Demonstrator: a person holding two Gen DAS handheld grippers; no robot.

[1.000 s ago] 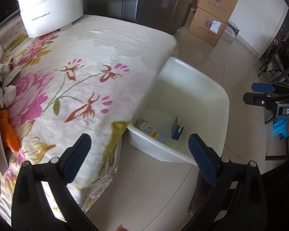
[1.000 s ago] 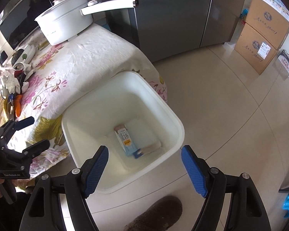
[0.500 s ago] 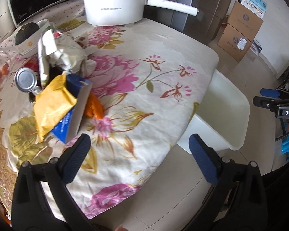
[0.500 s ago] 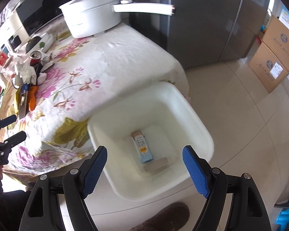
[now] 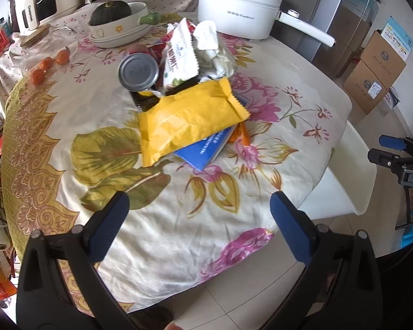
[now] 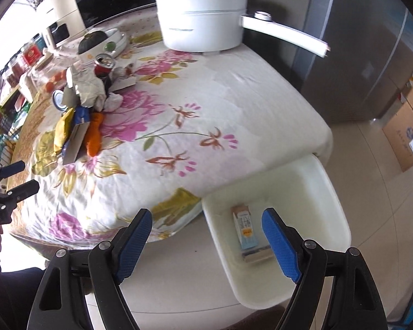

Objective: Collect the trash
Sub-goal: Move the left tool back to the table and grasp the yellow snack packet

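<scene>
Beside the floral-clothed surface (image 5: 234, 55), at its right edge on the floor, stands the white plastic bin (image 6: 330, 200), already holding a small printed carton (image 6: 243, 227). On the surface, just left of centre, lies the trash heap. Its largest piece, the yellow foil snack bag (image 5: 187, 118), looks light, crinkly and slippery; pinching a flat sealed end should hold best. Under it, the blue cardboard box (image 5: 206, 148) seems stiff, graspable by an edge. Farther off, the round tin can (image 5: 138, 71) is rigid. The left claw (image 5: 199, 222) and right claw (image 6: 208, 240) gape wide, both empty.
</scene>
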